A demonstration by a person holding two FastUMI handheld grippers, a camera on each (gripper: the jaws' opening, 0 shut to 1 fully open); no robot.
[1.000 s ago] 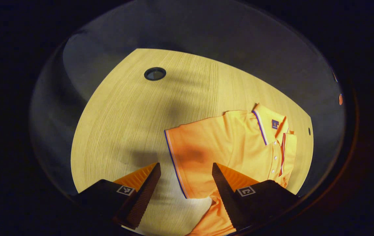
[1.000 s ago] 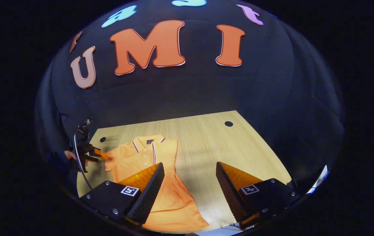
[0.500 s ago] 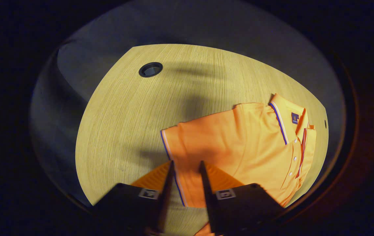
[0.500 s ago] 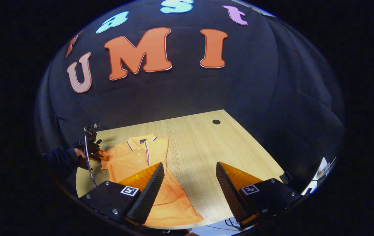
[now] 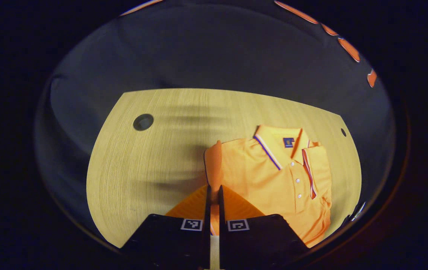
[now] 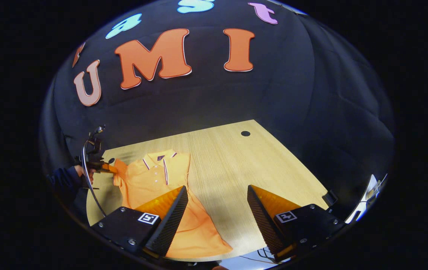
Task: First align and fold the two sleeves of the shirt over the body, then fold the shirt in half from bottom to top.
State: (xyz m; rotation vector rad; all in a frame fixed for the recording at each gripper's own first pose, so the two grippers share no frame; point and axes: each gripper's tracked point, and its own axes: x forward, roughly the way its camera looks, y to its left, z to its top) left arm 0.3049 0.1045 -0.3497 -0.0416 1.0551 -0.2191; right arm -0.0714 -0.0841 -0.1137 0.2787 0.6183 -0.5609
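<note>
An orange polo shirt lies face up on the wooden table, collar toward the far side. My left gripper is shut on the cuff of the shirt's near sleeve, which stands up off the table as a thin edge. On the shirt's other side, the fabric lies folded in beside the button placket. In the right gripper view the shirt sits at the table's left, with the left gripper and a hand at its sleeve. My right gripper hangs open above the table with nothing between its fingers.
Round cable holes sit in the table top. Bare wood spreads to the right of the shirt. The table's front edge lies just below my right gripper, with cables beneath it.
My left gripper closed on the sleeve cuff and lifted it off the table, tipping the sleeve upright toward the body. The right gripper stayed open, drifting slightly.
</note>
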